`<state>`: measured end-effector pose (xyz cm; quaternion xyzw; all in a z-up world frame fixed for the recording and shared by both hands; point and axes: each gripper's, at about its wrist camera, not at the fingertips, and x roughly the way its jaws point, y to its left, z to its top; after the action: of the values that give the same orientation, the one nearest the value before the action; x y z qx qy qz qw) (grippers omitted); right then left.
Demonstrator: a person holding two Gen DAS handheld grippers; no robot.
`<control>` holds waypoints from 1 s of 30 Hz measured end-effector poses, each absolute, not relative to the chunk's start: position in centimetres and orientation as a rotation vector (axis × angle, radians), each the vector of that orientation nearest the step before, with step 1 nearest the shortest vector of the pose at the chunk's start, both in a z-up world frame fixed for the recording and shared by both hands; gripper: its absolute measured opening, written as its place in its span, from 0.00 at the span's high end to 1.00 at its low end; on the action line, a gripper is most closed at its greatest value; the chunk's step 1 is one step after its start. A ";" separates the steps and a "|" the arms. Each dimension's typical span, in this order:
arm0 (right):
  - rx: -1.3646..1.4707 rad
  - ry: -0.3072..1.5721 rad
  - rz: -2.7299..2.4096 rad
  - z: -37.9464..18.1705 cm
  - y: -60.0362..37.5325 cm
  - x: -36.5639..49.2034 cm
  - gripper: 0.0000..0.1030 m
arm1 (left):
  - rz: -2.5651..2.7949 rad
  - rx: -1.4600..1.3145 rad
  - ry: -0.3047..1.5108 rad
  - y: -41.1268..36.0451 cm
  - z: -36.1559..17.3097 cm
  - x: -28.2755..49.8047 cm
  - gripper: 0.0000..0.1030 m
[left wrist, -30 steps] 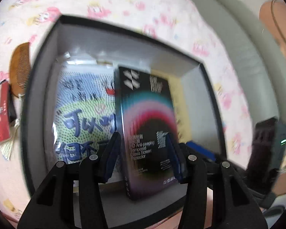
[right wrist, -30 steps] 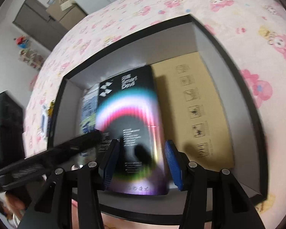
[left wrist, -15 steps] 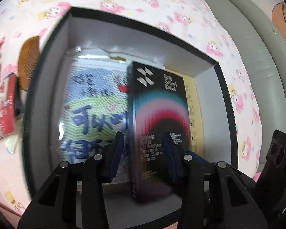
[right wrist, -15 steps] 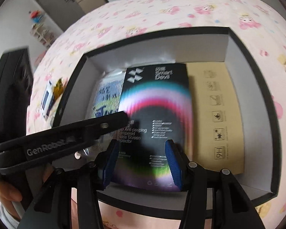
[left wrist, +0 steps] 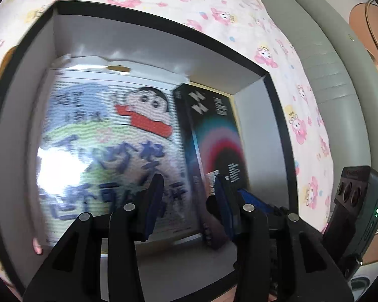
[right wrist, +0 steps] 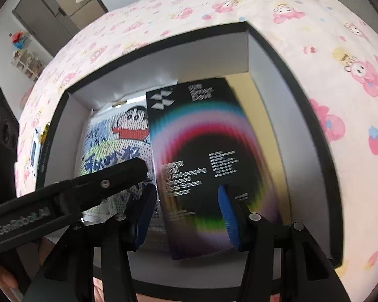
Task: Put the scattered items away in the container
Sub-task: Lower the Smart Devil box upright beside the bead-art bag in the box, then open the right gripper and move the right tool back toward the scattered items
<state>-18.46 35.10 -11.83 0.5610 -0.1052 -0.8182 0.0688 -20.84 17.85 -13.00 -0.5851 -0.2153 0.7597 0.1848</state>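
The container is a black-rimmed box with pale walls on a pink bedsheet. A cartoon-printed packet lies flat in its left half. A black screen-protector box lies beside it on a brown card, near the right wall. My right gripper hovers over the box's near end, jaws apart. Its left finger is beside the box's left edge and its right pad is over the box's face. My left gripper is open above the seam between packet and box, pinching nothing.
Small loose items lie on the sheet left of the container. A grey padded edge borders the bed on the right. The right gripper's dark body stands close beside the left one. A cupboard is far behind.
The black box has slid right, off the cartoon packet and onto the brown card, uncovering much of the packet. The left gripper's jaws have narrowed and now sit over the box's left edge.
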 end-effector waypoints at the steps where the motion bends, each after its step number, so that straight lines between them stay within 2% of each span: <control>1: 1.675 -0.315 -2.456 -11.7 34.7 -18.5 0.54 | 2.148 -1.649 -0.611 17.4 -12.9 -20.8 0.59; 4: 1.649 -0.319 -2.425 -11.3 34.1 -18.6 0.54 | 2.159 -1.651 -0.633 16.5 -12.9 -20.9 0.59; 10: 1.597 -0.153 -2.408 -11.4 30.9 -18.8 0.49 | 2.218 -1.695 -0.559 15.9 -13.1 -20.8 0.59; 19: 1.680 0.153 -2.542 -12.3 29.8 -18.8 0.48 | 2.228 -1.686 -0.532 16.0 -13.0 -20.7 0.59; 22: 1.722 0.140 -2.568 -12.5 30.6 -19.1 0.43 | 2.223 -1.689 -0.536 16.0 -13.1 -20.8 0.59; 27: 1.803 0.162 -2.614 -13.1 31.8 -19.2 0.43 | 2.221 -1.687 -0.534 15.8 -13.2 -20.6 0.59; 30: 1.746 0.030 -2.584 -12.2 32.2 -18.8 0.43 | 2.216 -1.679 -0.521 15.7 -13.0 -20.6 0.59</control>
<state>-18.83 32.22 -12.16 0.5597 0.0096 -0.8285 0.0115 -20.56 15.73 -12.99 -0.5864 -0.1818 0.7739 0.1556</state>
